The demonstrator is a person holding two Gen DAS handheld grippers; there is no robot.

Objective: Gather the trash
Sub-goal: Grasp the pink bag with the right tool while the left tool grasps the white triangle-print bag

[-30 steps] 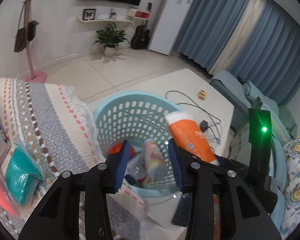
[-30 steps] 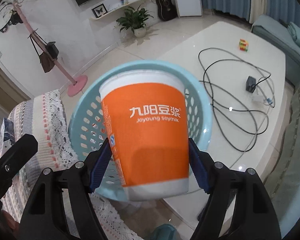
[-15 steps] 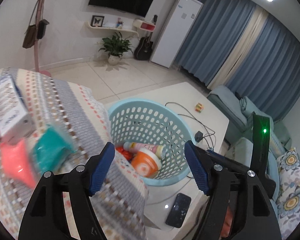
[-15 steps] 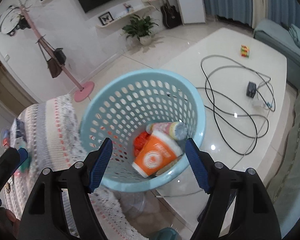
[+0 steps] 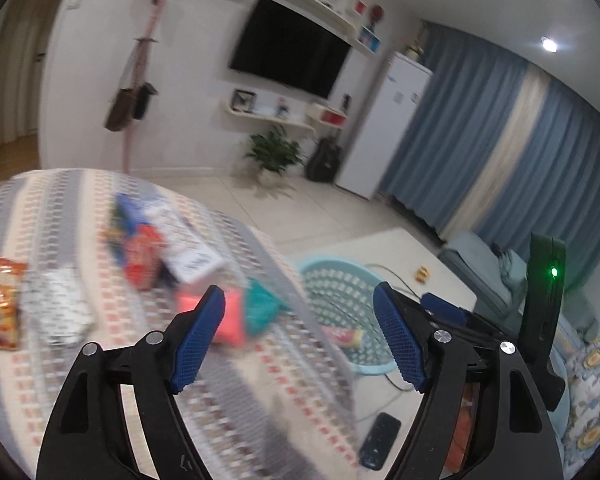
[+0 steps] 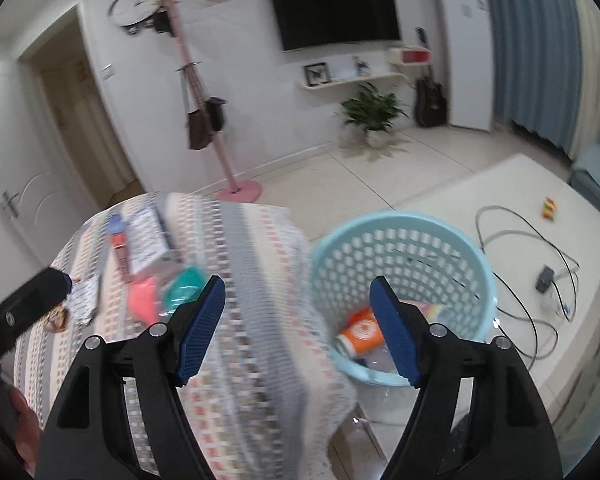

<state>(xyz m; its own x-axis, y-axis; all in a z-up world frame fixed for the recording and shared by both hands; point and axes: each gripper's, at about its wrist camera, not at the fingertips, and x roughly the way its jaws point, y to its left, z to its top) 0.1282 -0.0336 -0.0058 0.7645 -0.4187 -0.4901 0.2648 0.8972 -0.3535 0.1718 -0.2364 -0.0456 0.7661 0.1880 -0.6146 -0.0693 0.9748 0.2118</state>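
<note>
Motion-blurred packets (image 5: 228, 316) on the patterned tablecloth (image 5: 80, 208), labels unreadable

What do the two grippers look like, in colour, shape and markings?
Both the left gripper and the right gripper have black angular plastic arms with silver rivets. Their fingers carry blue pads with a fine grid texture. In the left wrist view, a black upright part of the other gripper shows a green light.

You had a black television (image 6: 334, 2) on the wall above a potted plant (image 6: 371, 114) — a guitar (image 6: 431, 100) leaned beside the white fridge (image 6: 466, 44), and a pink coat stand (image 6: 208, 120) held bags. A black cable (image 6: 532, 276) lay looped on the low white table (image 6: 460, 204).
</note>
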